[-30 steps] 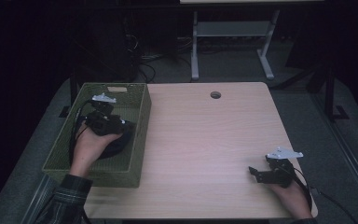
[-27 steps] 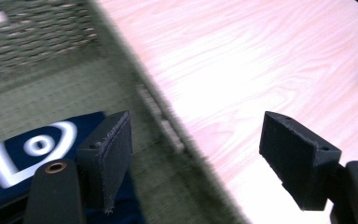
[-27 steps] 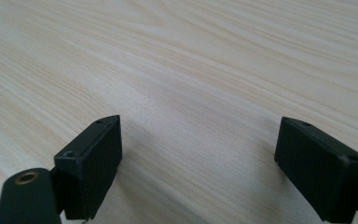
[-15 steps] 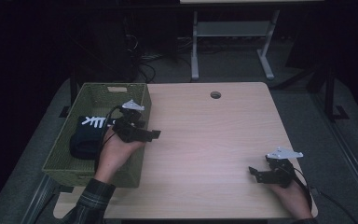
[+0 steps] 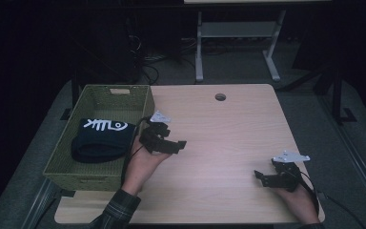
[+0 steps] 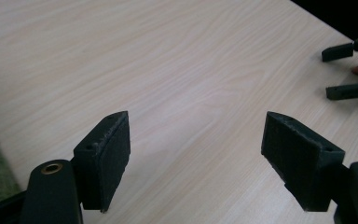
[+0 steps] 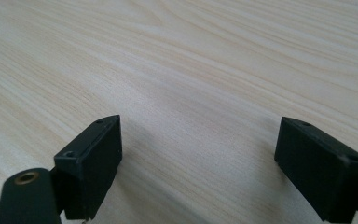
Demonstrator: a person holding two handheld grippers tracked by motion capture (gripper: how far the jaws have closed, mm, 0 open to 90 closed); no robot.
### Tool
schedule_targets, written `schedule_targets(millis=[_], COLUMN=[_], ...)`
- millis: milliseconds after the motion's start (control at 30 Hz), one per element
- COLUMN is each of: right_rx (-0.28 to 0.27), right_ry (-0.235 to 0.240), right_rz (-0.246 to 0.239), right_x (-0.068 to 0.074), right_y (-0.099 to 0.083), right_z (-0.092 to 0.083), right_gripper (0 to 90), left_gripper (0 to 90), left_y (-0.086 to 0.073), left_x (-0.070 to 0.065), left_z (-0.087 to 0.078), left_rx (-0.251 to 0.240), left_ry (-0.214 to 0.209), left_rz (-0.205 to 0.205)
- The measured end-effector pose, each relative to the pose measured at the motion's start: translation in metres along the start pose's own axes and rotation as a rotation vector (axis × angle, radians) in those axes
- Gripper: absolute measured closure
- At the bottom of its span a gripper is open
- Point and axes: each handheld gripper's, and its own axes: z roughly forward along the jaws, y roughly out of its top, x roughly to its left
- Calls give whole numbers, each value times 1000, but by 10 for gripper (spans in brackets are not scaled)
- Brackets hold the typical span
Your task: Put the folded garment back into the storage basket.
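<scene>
With the dark cloth (image 5: 100,140) lying in the green basket (image 5: 66,164) at left, the left gripper (image 5: 175,144), jaws wide & empty, sits just right of it; next prob. rest on the table (image 5: 228,143) like the right gripper (image 5: 261,177), also wide, empty.

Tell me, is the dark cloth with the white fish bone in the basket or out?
In. The dark cloth lies folded on the floor of the green basket, with the basket's walls all round it.
</scene>
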Motion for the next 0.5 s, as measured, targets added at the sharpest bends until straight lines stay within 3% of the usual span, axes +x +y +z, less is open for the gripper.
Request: schedule_targets(millis=[500], right_rx=[0], right_ry=[0], right_rz=[0], right_x=[0], right_y=[0], right_z=[0], right_gripper=[145], left_gripper=[136], left_y=[-30], left_x=[-17], left_z=[47], left_rx=[4], left_ry=[19], left_rz=[66])
